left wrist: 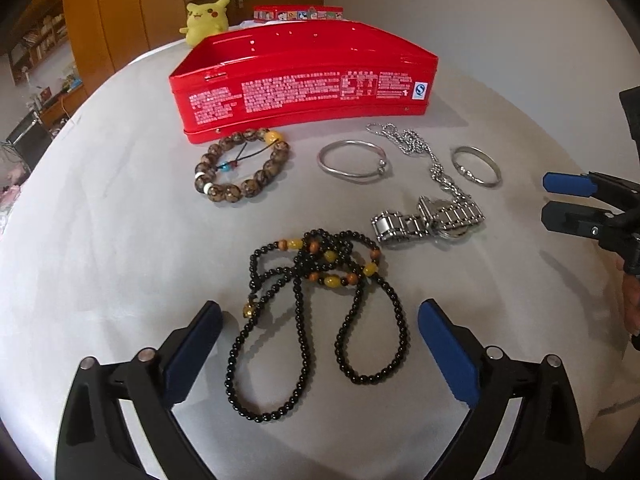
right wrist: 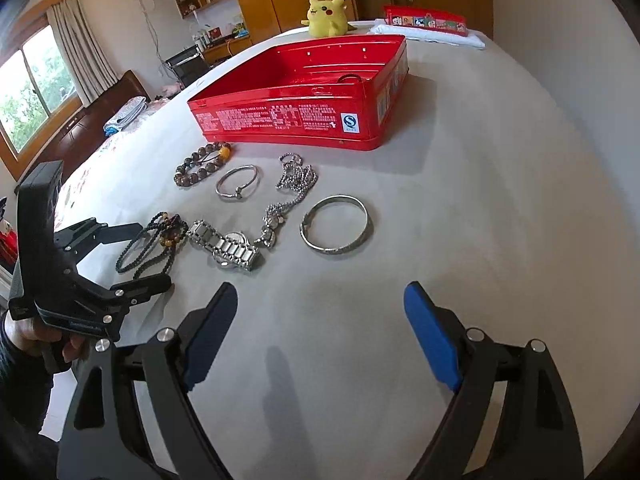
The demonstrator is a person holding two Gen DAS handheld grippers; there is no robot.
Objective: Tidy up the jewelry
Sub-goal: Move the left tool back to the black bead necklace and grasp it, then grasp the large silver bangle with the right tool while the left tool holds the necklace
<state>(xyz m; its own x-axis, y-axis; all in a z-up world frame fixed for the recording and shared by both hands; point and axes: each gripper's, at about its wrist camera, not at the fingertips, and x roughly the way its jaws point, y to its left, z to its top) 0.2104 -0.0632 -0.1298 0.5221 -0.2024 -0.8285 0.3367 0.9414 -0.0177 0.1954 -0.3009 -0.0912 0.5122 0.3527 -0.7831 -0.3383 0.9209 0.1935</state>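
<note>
A long black bead necklace with amber beads lies coiled on the grey tabletop, between the wide-apart fingers of my open left gripper, which hovers just over it without touching. My right gripper is open over bare table, in front of a steel watch and a wide silver bangle. Farther back lie a silver chain, a thin open bangle and a brown bead bracelet. Behind them stands an open red tin. The left gripper shows at the left of the right wrist view.
A yellow plush toy and a small red box on white cloth sit at the table's far edge. Wooden wardrobes, a shelf and a window lie beyond. A hand holds the left gripper's handle.
</note>
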